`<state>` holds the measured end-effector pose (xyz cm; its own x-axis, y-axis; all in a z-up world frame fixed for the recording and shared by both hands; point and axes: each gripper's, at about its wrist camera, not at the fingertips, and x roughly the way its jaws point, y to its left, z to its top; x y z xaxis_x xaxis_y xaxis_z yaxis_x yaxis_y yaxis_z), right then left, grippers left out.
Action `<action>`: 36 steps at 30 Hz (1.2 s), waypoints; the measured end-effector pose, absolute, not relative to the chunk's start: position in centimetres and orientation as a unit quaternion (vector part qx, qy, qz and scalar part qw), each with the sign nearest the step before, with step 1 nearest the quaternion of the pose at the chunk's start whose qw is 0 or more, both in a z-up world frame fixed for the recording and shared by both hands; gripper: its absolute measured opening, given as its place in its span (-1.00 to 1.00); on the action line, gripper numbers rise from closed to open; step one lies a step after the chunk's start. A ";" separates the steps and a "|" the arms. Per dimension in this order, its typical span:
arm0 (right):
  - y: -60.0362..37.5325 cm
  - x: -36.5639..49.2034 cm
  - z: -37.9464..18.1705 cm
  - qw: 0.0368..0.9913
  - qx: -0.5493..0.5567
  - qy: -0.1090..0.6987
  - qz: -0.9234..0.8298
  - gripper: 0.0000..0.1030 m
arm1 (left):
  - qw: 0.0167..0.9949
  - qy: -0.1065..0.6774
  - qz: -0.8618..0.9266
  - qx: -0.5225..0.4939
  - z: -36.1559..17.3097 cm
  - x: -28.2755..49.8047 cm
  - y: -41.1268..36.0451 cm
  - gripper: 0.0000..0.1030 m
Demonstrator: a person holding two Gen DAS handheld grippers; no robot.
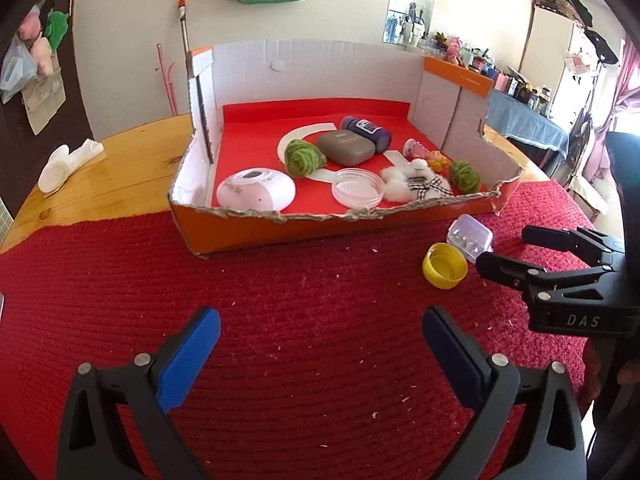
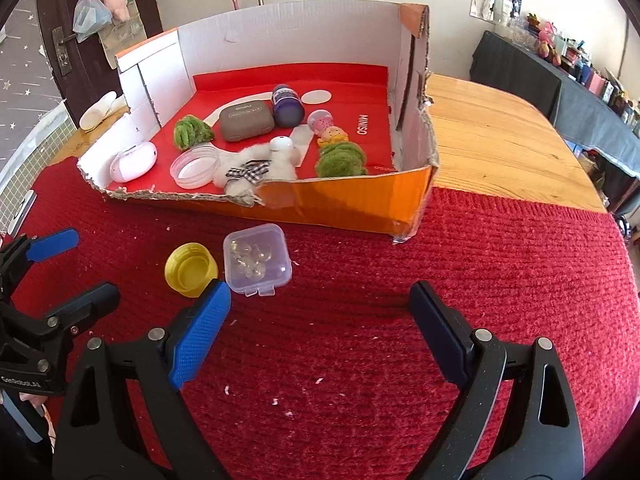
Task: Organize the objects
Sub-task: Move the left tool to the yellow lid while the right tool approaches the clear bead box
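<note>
On the red knitted mat, a yellow cap [image 1: 445, 265] [image 2: 191, 268] and a small clear plastic box [image 1: 470, 238] [image 2: 257, 260] of beads lie side by side, just in front of the orange cardboard box [image 1: 248, 232] [image 2: 360, 208]. My right gripper [image 2: 320, 292] [image 1: 506, 246] is open, and its left finger tip stands close to the cap and the clear box. My left gripper [image 1: 320, 320] [image 2: 92, 264] is also open over bare mat, left of the cap. Neither holds anything.
The cardboard box holds a white round device [image 1: 256, 192], two green yarn balls [image 1: 304, 156], a grey case [image 1: 346, 147], a purple bottle [image 1: 366, 130], a clear dish [image 1: 357, 188], a white plush [image 1: 416, 182] and a small toy [image 2: 332, 132]. A white cloth [image 1: 68, 162] lies on the wooden table [image 2: 500, 132].
</note>
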<state>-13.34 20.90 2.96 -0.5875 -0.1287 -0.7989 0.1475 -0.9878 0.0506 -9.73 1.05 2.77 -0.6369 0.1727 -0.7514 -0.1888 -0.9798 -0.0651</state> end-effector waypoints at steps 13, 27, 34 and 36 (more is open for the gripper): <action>22.7 -14.2 3.2 0.191 0.448 0.065 -0.871 0.77 | 0.188 0.081 0.888 -0.412 3.6 -11.2 6.0 0.61; 20.7 -15.2 2.7 0.230 0.439 0.109 -0.862 0.53 | 0.231 0.112 0.867 -0.426 2.8 -12.6 7.5 0.21; 20.0 -15.6 2.8 0.240 0.437 0.112 -0.860 0.33 | 0.250 0.108 0.860 -0.431 2.5 -12.9 7.7 0.01; 20.0 -15.7 2.8 0.235 0.437 0.106 -0.862 0.28 | 0.259 0.104 0.858 -0.431 2.5 -12.9 7.7 -0.08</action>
<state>-15.66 19.98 2.79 -0.5074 -0.3129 -0.8029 0.4975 -0.8672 0.0235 -12.90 7.70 2.49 -0.4948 0.3541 -0.7936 -0.5335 -0.8446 -0.0442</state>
